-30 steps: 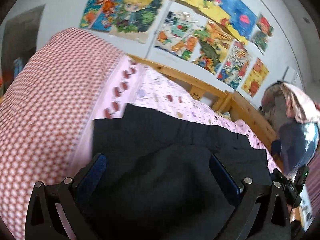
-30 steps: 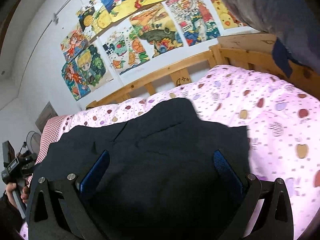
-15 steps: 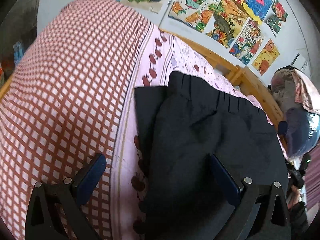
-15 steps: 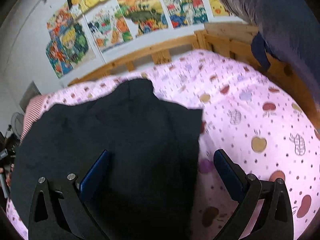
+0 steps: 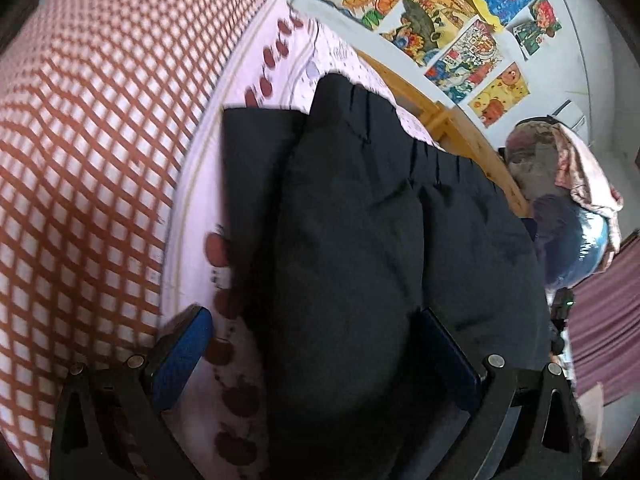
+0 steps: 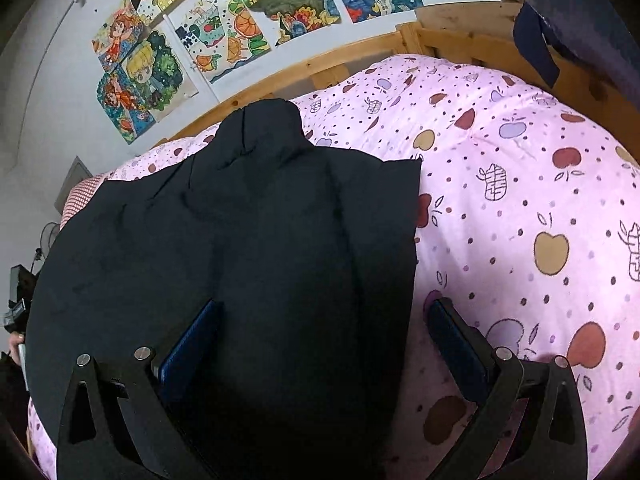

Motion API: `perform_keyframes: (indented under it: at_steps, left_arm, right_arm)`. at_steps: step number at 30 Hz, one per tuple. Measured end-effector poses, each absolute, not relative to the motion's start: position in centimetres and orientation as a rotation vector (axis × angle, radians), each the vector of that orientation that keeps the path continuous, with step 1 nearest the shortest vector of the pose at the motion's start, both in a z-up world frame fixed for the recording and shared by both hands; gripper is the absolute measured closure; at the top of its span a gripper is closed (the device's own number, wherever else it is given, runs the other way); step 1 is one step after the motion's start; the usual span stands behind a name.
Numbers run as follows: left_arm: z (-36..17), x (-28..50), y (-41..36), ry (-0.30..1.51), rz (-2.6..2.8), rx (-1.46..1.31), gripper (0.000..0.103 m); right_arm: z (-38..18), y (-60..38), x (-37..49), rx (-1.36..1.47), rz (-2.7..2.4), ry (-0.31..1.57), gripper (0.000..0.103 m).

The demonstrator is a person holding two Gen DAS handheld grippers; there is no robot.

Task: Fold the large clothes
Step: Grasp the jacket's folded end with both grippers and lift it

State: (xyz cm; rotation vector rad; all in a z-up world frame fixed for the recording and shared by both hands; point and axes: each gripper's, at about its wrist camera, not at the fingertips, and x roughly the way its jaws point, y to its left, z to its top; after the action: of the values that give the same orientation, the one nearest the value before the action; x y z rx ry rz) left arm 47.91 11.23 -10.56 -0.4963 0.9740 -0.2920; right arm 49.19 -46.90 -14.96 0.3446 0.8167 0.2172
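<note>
Left gripper (image 5: 316,344) is sitting spread wide over the edge of the black garment (image 5: 380,240), gripping nothing. Right gripper (image 6: 324,332) is likewise spread, straddling the garment's other edge. Garment is lying folded on the pink apple-print duvet (image 6: 520,208); checked pillow (image 5: 80,140) beside it, drawings (image 6: 256,20) hanging on the wall beyond.

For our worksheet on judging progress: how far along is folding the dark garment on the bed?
Done: the dark garment lies on the pink apple-print bedding, with one layer doubled over another at its pleated end. In hand: the left gripper and right gripper are open, each straddling a garment edge, gripping nothing. Left: probably further folds; the bundle looks broad and lumpy.
</note>
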Motion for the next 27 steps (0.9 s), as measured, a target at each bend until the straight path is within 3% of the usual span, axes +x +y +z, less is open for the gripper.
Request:
perform_keyframes:
  at_steps: [9, 14, 22, 27]
  left_arm:
    - [-10.7, 48.6, 9.4, 1.010, -0.355, -0.523, 0.000]
    - [-10.4, 48.5, 8.7, 1.004, -0.367, -0.553, 0.012]
    - [-9.6, 47.6, 9.0, 0.987, -0.341, -0.575, 0.045]
    - [-8.5, 47.6, 8.1, 0.990, -0.294, -0.570, 0.059]
  right_arm:
    - [-14.9, -45.4, 49.6, 0.358, 0.329, 0.871, 0.001]
    - [-15.0, -44.9, 49.6, 0.379, 0.338, 0.890, 0.003]
    - [-14.7, -44.5, 48.9, 0.431, 0.326, 0.901, 0.037]
    - [-14.2, -44.8, 48.5, 0.481, 0.304, 0.904, 0.059]
